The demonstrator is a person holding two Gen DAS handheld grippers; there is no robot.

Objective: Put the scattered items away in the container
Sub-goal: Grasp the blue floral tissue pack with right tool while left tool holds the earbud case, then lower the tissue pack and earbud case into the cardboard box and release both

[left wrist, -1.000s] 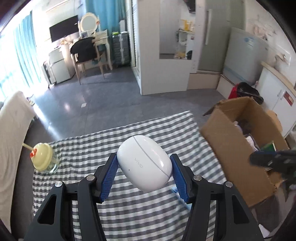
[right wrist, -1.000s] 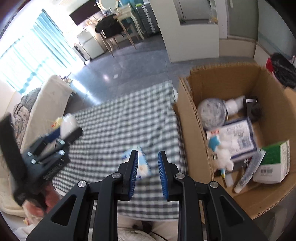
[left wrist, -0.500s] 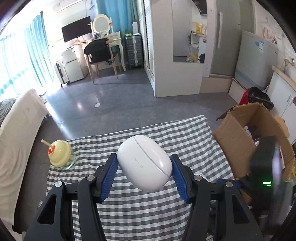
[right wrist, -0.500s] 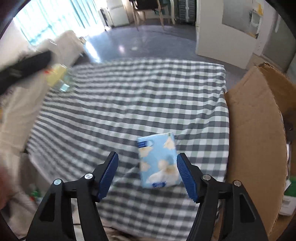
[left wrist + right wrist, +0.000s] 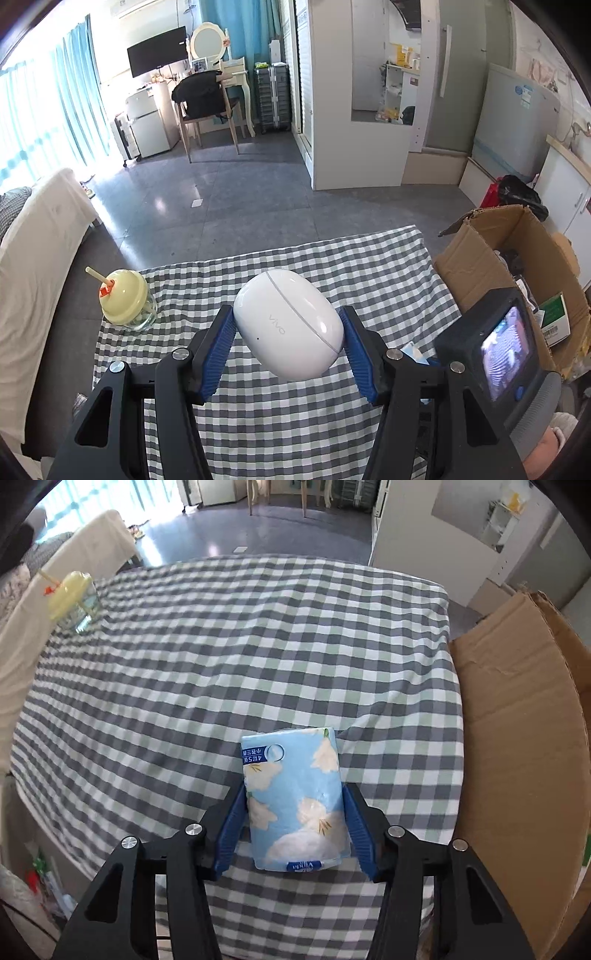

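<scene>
The left gripper (image 5: 288,345) holds a white earbud case (image 5: 287,328) clamped between its jaws, lifted above the checked tabletop (image 5: 369,266). The right gripper (image 5: 295,830) points down at a blue tissue pack (image 5: 295,801) lying on the cloth near the cardboard box (image 5: 524,760); its jaws are closing with the pack between them, their pads against its sides. A yellow-lidded cup (image 5: 125,299) stands at the far left corner.

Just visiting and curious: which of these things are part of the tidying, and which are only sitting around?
Part of the job:
- white earbud case, in left tongs
- tissue pack, right tongs closing around it
- cardboard box

Just lying about:
- chair
- suitcase
</scene>
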